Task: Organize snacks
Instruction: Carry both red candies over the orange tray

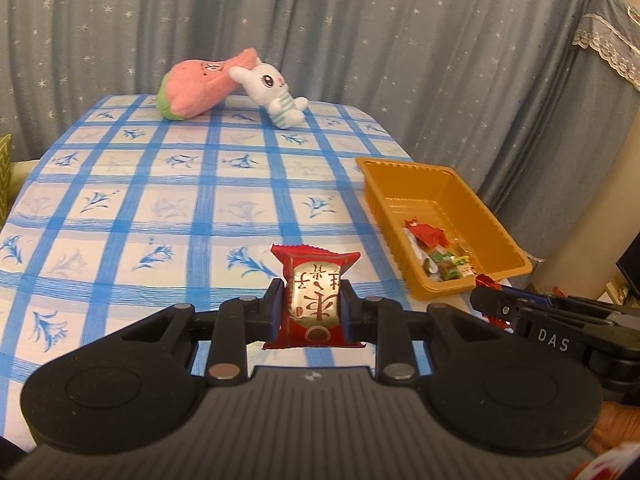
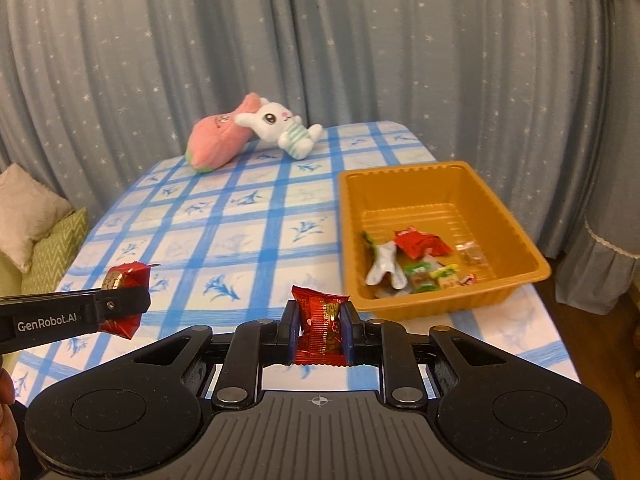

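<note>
My left gripper (image 1: 311,312) has its jaws clamped on a red snack packet with a gold oval (image 1: 314,300), held above the tabletop (image 1: 160,208). My right gripper (image 2: 319,330) pinches a red foil packet (image 2: 321,326) likewise. Beyond, to the right, the orange tray (image 2: 520,280) holds several wrapped snacks (image 2: 420,256) (mixed colours). Farthest back lie a pink plush (image 1: 196,90) and a white bunny (image 1: 274,92).
</note>
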Tool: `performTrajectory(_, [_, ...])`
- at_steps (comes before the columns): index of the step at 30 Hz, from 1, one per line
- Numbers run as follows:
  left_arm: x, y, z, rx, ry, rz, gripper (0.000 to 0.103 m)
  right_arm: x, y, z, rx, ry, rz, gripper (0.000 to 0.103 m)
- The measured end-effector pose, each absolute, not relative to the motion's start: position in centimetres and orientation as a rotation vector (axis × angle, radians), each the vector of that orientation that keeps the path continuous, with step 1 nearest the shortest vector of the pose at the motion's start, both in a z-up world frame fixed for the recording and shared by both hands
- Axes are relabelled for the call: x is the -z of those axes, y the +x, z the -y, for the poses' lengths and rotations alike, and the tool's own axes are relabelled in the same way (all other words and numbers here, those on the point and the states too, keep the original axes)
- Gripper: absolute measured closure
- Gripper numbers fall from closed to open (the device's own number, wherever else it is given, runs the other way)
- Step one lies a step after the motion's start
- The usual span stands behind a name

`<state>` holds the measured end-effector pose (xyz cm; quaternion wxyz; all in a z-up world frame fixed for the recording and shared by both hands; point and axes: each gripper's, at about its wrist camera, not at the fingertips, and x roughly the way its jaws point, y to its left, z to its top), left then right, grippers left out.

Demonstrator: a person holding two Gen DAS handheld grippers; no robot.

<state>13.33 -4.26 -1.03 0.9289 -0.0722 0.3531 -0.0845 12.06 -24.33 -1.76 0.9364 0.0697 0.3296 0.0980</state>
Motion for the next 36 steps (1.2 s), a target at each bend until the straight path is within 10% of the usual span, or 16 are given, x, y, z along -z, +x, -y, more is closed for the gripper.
performTrajectory(36, [1.6,19.8,15.8,0.379,-0.082,-0.743,0.078,1.8,15.5,33.7,-0.039,0.194,-0.653,0.081])
